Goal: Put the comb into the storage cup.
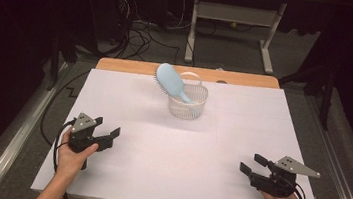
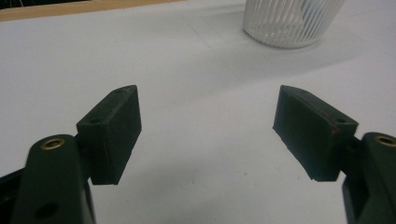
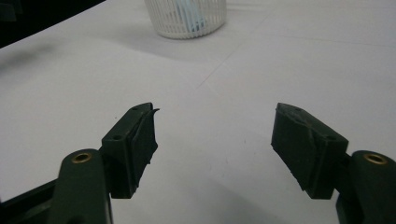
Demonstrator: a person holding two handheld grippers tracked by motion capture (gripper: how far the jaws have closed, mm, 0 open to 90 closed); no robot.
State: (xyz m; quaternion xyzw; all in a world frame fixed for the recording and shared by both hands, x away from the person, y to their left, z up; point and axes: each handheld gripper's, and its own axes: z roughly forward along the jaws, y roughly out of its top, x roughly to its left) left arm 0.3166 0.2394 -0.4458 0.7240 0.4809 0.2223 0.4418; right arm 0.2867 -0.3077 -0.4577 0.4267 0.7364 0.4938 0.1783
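Note:
A light blue hairbrush (image 1: 171,81) stands handle-down in a small white slatted basket (image 1: 187,107) at the far middle of the white table cover (image 1: 184,145); its head leans out over the rim to the left. The basket (image 2: 292,21) shows ahead of the left jaws, and the basket (image 3: 186,17) with blue inside shows ahead of the right jaws. My left gripper (image 1: 108,128) rests near the front left, open and empty (image 2: 208,133). My right gripper (image 1: 251,164) sits at the front right, open and empty (image 3: 215,147).
The white cover lies on a wooden table whose far edge (image 1: 187,72) shows behind the basket. Beyond it are a grey floor, loose cables (image 1: 141,35) and a white desk frame (image 1: 232,30). Metal rails run along both sides of the table.

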